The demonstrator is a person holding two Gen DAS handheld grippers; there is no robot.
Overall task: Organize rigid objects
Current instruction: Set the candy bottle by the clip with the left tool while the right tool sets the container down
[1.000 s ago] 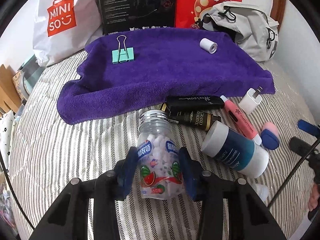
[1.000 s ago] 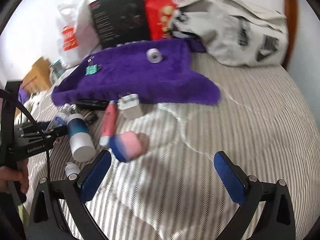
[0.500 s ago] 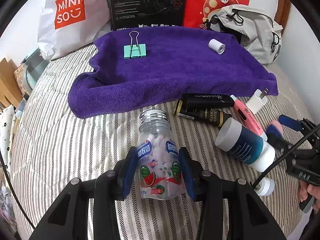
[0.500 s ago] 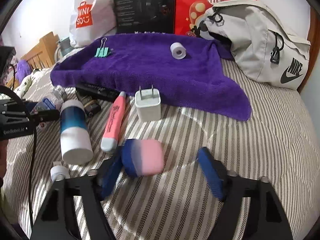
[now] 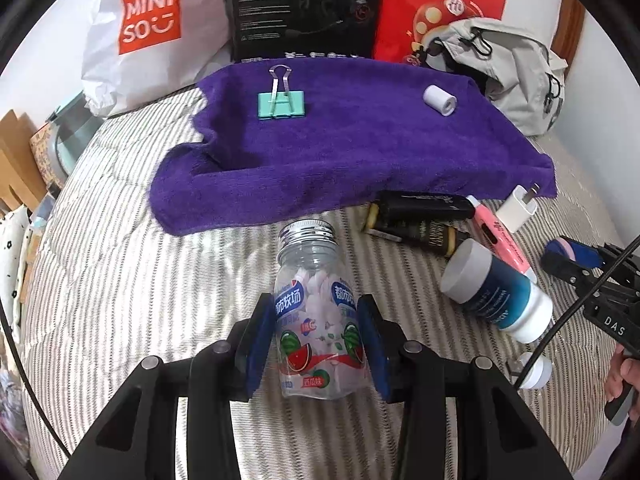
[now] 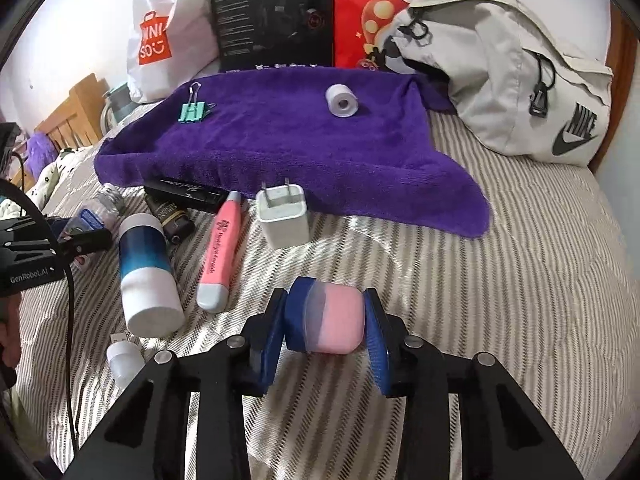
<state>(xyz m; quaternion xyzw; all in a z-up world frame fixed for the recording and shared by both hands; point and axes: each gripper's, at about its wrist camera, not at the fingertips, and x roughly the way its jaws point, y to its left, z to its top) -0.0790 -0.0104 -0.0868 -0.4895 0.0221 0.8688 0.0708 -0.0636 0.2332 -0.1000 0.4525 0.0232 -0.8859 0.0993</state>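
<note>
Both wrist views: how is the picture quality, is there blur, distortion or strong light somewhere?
Left wrist view: sharp; fisheye bends the striped bedcover toward the dark round border; soft daylight, with a small highlight on the candy bottle lid. Right wrist view: also sharp; bright sheen on the bedcover beside the white charger, and the pink and blue case looks slightly soft at its colour boundary.

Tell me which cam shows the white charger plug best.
Right wrist. The white charger plug lies near centre frame, large, both prongs and front face clear, just below the purple towel edge. The left wrist view shows it small and distorted near the right rim, beside the pink highlighter.
</note>
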